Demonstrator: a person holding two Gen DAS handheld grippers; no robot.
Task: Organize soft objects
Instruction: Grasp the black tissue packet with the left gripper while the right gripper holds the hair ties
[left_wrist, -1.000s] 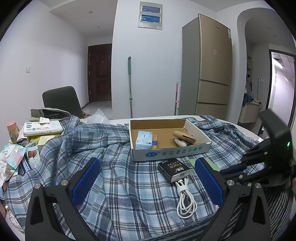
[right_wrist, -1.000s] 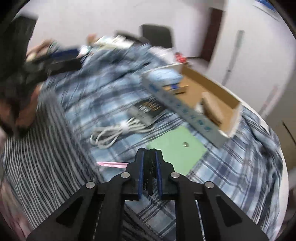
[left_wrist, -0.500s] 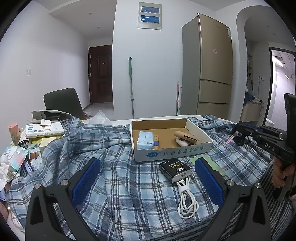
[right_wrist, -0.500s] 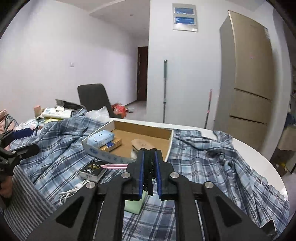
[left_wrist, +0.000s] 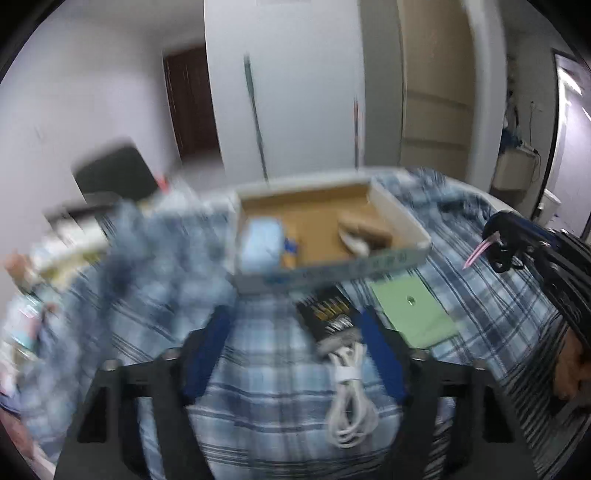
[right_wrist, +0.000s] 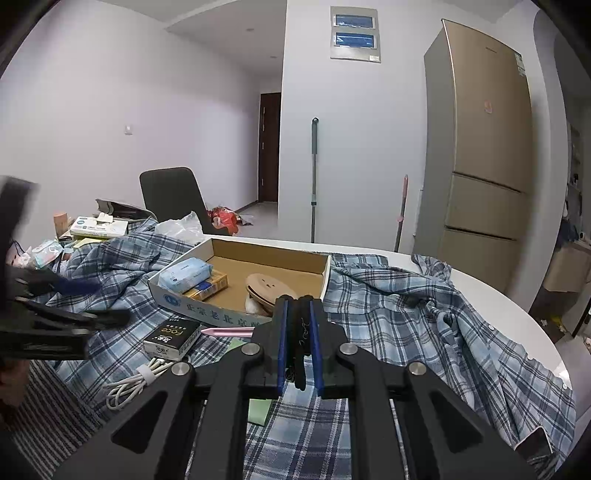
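Observation:
A blue plaid shirt (left_wrist: 266, 369) (right_wrist: 406, 314) lies spread over the table. On it stands a shallow cardboard box (left_wrist: 402, 236) (right_wrist: 177, 299) holding a blue tissue pack (left_wrist: 260, 243) (right_wrist: 186, 275). My left gripper (left_wrist: 293, 321) (right_wrist: 92, 317) hovers over the shirt, its jaws closing, with nothing pressed between the pads. A black pack (left_wrist: 327, 314) and a white cable (left_wrist: 349, 406) lie by its right finger. My right gripper (right_wrist: 298, 310) (left_wrist: 498, 243) is shut on a thin pink pen (right_wrist: 227, 331) (left_wrist: 476, 254) that sticks out to the left. The left wrist view is blurred.
A green pad (left_wrist: 413, 314) lies on the shirt beside the box. A round wooden piece (right_wrist: 267, 286) sits in the box. Packets and boxes crowd the table's far left (right_wrist: 96, 227). A dark chair (right_wrist: 170, 195) stands behind, a fridge (right_wrist: 487, 147) at the right.
The left gripper's jaws have narrowed and its view has swung forward and down, blurring. The right gripper rolled up from facing the table a second ago, then held still with the pink pen.

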